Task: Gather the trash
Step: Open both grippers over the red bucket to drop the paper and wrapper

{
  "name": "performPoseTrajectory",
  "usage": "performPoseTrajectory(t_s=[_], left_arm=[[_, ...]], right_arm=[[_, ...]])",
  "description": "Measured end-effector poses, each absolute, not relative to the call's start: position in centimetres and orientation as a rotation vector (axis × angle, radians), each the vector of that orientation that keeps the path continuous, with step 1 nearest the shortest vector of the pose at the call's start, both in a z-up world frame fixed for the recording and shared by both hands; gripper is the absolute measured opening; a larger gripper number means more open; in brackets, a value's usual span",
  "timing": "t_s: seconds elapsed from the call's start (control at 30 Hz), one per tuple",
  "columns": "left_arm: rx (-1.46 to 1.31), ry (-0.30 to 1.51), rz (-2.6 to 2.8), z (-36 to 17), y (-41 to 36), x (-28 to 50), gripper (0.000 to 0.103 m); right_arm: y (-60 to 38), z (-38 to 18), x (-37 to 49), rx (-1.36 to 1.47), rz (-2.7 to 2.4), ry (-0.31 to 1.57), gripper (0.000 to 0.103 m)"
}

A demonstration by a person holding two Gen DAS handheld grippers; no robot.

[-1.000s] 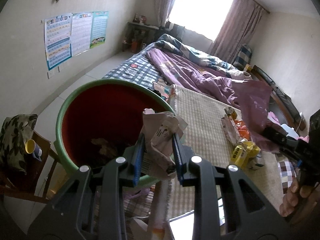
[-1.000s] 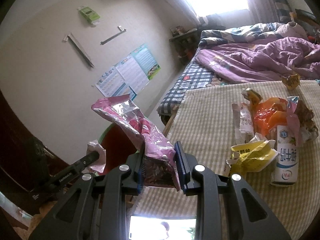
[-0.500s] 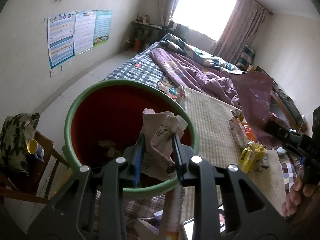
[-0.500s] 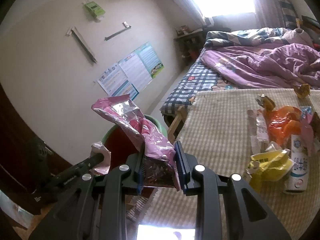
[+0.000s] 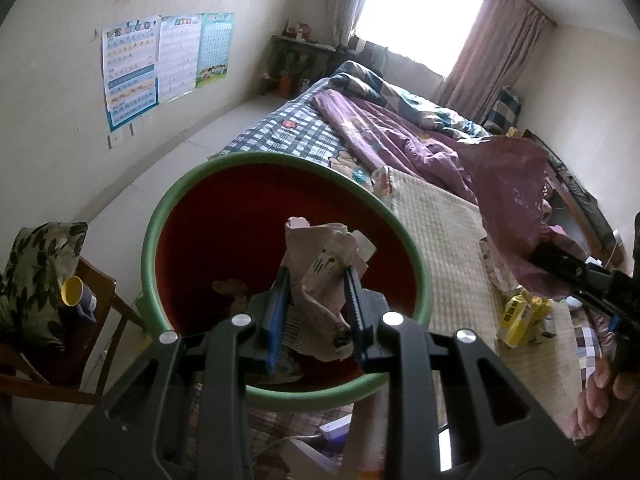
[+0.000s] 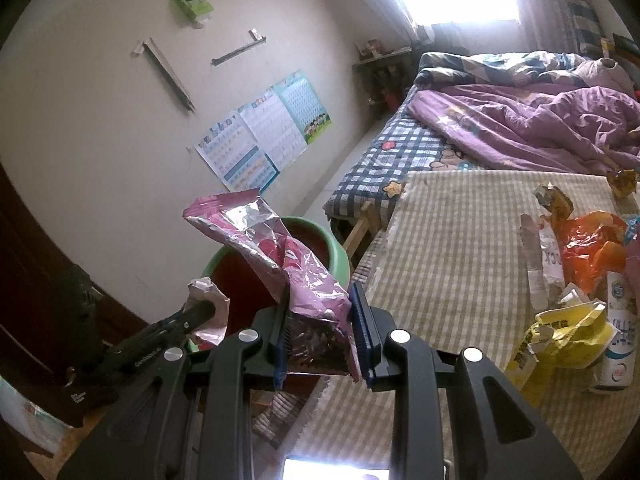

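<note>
My left gripper is shut on a crumpled pale paper wrapper and hangs over the open mouth of a green-rimmed, red-lined bin. My right gripper is shut on a pink foil snack bag, held beside the bin at the edge of the checked mat. The right wrist view also shows the left gripper with its wrapper at lower left. More trash lies on the mat: a yellow carton, an orange bag and a white bottle.
A bed with a purple quilt runs toward the window. A wooden chair with a leaf-patterned cushion and a yellow cup stands left of the bin. A hand shows at the lower right.
The left gripper has shifted over the bin, so its rim now rings the held wrapper. The right gripper has carried the pink bag toward the bin, away from the trash pile. Both grips are unchanged.
</note>
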State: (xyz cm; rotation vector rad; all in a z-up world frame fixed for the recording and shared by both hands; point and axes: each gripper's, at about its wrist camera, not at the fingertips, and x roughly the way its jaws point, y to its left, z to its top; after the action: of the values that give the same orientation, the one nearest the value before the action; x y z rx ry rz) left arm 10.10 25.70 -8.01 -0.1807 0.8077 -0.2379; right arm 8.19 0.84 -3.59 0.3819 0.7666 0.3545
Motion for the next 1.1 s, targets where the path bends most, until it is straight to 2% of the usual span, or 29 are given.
performPoseTrajectory(t_s=[1.1], left_arm=[[-0.187,0.888,-0.228,-10.5,26.5,12.3,0.026]], right_arm=[[6.6,-6.0,13.3,0.289,0.466,0.844,0.028]])
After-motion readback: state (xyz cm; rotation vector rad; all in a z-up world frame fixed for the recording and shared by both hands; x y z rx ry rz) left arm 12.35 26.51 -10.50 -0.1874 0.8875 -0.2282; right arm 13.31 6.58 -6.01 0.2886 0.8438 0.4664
